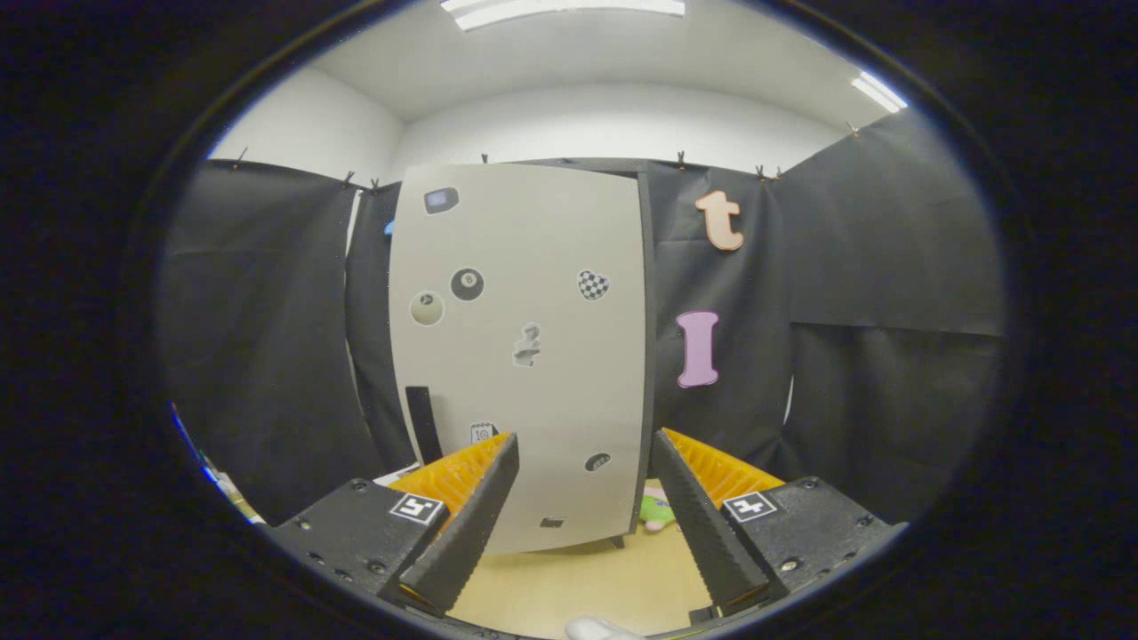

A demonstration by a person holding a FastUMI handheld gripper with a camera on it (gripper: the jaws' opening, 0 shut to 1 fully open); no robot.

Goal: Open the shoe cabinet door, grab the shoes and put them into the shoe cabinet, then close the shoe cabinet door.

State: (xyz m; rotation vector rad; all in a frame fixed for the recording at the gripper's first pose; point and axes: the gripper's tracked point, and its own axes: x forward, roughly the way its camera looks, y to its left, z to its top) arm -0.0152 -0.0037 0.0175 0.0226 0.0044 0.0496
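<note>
Hand-held gripper (587, 471) open, facing cabinet door (524, 356)

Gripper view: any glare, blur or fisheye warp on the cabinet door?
Gripper view: even overhead light from ceiling strip lights, no glare on the shoe cabinet door; its edges bow from fisheye distortion; stickers read sharp; gripper jaws open, empty, slightly soft up close.

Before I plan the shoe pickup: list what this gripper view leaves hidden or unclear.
- Cabinet interior: hidden behind the closed shoe cabinet door.
- Pink-and-green item on the floor beside the cabinet: partly covered by the right finger of the open hand-held gripper; too small to identify.
- Stickers on the door: too small to read.
- White object below the fingers: cut off by the view's edge.
</note>
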